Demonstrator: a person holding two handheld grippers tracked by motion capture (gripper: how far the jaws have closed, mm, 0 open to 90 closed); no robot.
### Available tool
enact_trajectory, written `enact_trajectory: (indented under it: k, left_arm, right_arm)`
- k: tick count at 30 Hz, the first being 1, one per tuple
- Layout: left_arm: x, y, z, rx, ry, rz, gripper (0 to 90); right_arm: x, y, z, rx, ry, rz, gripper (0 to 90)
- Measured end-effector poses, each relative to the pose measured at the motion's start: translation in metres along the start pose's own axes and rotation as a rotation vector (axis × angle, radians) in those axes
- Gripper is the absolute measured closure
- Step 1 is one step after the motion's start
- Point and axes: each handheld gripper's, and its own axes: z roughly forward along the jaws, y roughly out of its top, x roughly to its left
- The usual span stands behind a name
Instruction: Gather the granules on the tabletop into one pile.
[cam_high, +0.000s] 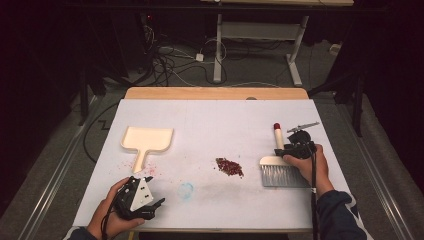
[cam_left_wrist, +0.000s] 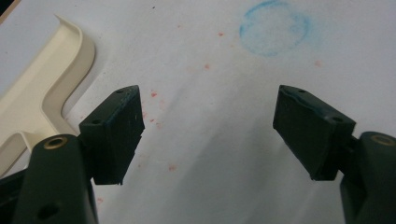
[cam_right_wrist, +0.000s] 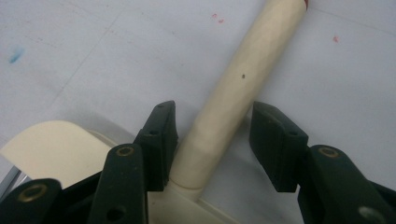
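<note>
**Right tool straddles the brush handle**

The right tool (cam_right_wrist: 212, 140) sits parted, its 2 jaws either side of the brush (cam_right_wrist: 233, 88) handle, the left one touching. The left tool (cam_left_wrist: 208, 130) gapes empty beside the dustpan (cam_left_wrist: 42, 98) on the desk (cam_high: 210, 120).

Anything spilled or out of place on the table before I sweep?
Yes: a small pile of dark red crumbs lies mid-table, between the dustpan and the brush. Fainter red specks dot the sheet near the dustpan handle, and a smudged blue ring stains it.
</note>
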Motion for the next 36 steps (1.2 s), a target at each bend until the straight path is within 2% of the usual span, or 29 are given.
enact_trajectory:
  k: [11, 17, 21, 26, 32, 33, 35, 36]
  left_arm:
    - [0.0, 0.001, 0.0, -0.003, 0.003, 0.001, 23.7]
    - [0.0, 0.001, 0.0, -0.007, 0.005, -0.006, 23.7]
    - [0.0, 0.0, -0.001, -0.007, 0.005, -0.009, 23.7]
    - [0.002, -0.001, -0.001, -0.008, 0.006, -0.02, 23.5]
    - [0.003, -0.002, -0.001, -0.011, 0.007, -0.032, 23.1]
    - [0.003, -0.002, -0.001, -0.012, 0.006, -0.033, 23.0]
    - [0.003, -0.002, -0.002, -0.011, 0.006, -0.034, 22.4]
    - [0.003, -0.002, -0.002, -0.014, 0.005, -0.038, 22.3]
  right_arm:
    - [0.002, 0.002, 0.002, -0.013, -0.032, -0.02, 52.0]
    - [0.003, 0.005, -0.013, -0.133, -0.038, -0.033, 47.1]
    - [0.007, 0.007, -0.025, -0.217, -0.036, -0.062, 43.9]
    - [0.013, 0.007, -0.038, -0.33, -0.002, -0.09, 37.9]
    - [0.024, 0.006, -0.055, -0.43, -0.026, -0.139, 31.6]
    - [0.026, 0.005, -0.058, -0.445, -0.019, -0.141, 31.7]
    - [0.028, 0.003, -0.064, -0.483, 0.025, -0.148, 31.2]
    - [0.029, 0.0, -0.069, -0.505, 0.028, -0.151, 30.8]
